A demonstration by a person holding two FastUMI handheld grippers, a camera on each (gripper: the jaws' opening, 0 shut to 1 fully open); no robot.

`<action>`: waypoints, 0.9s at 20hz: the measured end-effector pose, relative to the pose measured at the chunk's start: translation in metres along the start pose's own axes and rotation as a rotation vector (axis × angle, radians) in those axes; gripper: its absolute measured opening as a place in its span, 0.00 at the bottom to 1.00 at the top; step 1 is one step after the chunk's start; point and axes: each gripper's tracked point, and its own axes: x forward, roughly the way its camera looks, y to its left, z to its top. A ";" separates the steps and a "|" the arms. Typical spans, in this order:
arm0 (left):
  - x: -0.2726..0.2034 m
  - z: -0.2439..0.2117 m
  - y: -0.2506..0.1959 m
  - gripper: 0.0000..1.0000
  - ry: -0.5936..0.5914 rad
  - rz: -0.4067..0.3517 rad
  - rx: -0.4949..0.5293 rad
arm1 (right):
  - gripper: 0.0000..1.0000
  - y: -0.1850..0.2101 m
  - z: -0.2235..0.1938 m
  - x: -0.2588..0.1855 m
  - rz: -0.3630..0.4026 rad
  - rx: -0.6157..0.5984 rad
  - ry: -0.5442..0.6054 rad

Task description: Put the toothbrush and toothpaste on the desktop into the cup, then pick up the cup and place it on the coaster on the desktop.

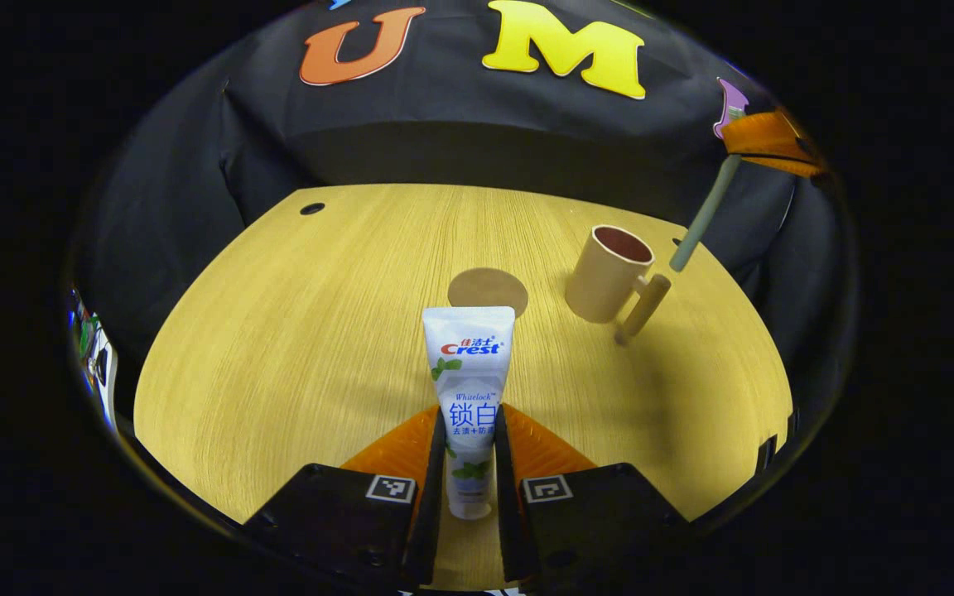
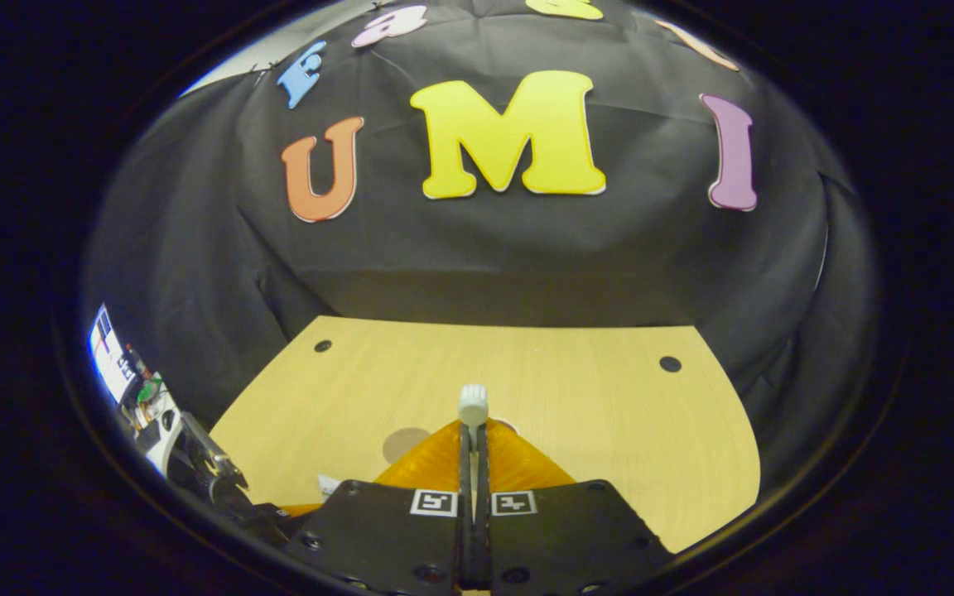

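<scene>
Holding the toothpaste between both fingers, the left gripper has its jaws narrowed onto the lower part of the tube, whose flat end points ahead toward twelve o'clock in the left gripper view. Beyond it on the desk lies the round coaster, and at about one o'clock stands the cup, upright and empty as far as its mouth shows, with its handle turned toward the camera.

The right gripper is pinched almost closed on the toothbrush, whose head pokes out past the fingertips. In the left gripper view that toothbrush hangs slanted, its lower end just beside the cup's rim at the rim's three o'clock side.

Judging from this, neither item is in the cup yet. The slanted toothbrush could catch the rim or handle and tip the light cup, since nothing steadies it. The soft tube may bend or slip in a grip so near its cap end, and if released off-centre it could drop onto the desk beside the cup.
</scene>
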 end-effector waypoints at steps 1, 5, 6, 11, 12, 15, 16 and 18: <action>0.000 0.003 0.002 0.33 -0.006 0.003 0.001 | 0.00 0.002 0.009 0.005 0.004 -0.002 -0.017; 0.002 0.008 0.006 0.33 -0.013 0.004 -0.009 | 0.00 0.003 0.023 0.035 0.003 -0.029 -0.036; 0.001 0.010 0.007 0.33 -0.019 0.003 -0.008 | 0.00 0.003 0.021 0.044 0.007 -0.024 -0.022; -0.001 0.015 0.005 0.29 -0.056 -0.018 -0.010 | 0.00 -0.007 0.000 0.076 0.002 -0.015 0.040; -0.001 0.015 0.004 0.28 -0.055 -0.022 -0.014 | 0.00 -0.009 -0.004 0.080 0.001 -0.013 0.048; -0.005 0.015 0.000 0.27 -0.062 -0.032 -0.013 | 0.00 -0.014 -0.011 0.089 -0.001 -0.006 0.065; -0.006 0.015 0.001 0.25 -0.063 -0.033 -0.010 | 0.00 -0.016 -0.014 0.092 -0.003 -0.006 0.071; -0.008 0.019 -0.001 0.25 -0.076 -0.032 -0.003 | 0.00 -0.020 -0.018 0.096 -0.010 -0.006 0.079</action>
